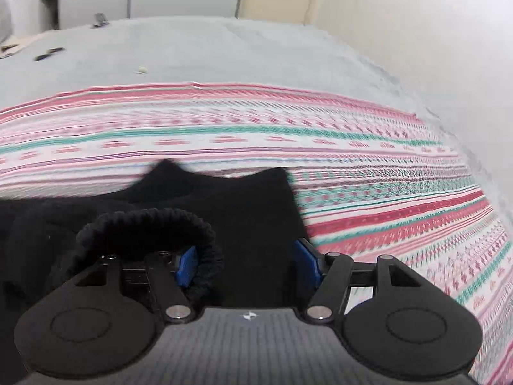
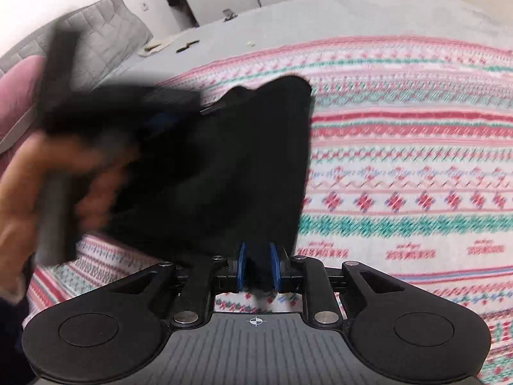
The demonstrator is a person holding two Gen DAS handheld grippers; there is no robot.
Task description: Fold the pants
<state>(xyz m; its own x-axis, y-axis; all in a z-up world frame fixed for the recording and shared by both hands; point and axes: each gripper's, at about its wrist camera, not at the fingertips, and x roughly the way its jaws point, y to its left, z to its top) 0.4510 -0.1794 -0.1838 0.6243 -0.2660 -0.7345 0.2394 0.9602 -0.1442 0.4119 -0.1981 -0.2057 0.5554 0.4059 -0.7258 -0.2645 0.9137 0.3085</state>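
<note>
Black pants (image 1: 224, 211) lie bunched over a pink, white and green patterned blanket (image 1: 384, 166). In the left wrist view my left gripper (image 1: 247, 266) is open; black cloth fills the gap between its blue pads, and the ribbed waistband (image 1: 154, 221) curls over the left pad (image 1: 187, 264). In the right wrist view my right gripper (image 2: 259, 268) is shut on a fold of the pants (image 2: 224, 166), which hang lifted in front of it. The left gripper and the hand holding it show blurred at the left (image 2: 105, 128).
The blanket (image 2: 400, 176) lies on a grey bed (image 1: 224, 51). A grey quilted pillow (image 2: 105, 29) and a pink one (image 2: 16, 96) sit at the far left. Small dark and pale items (image 1: 48, 53) lie on the far bed. White wardrobe doors stand behind.
</note>
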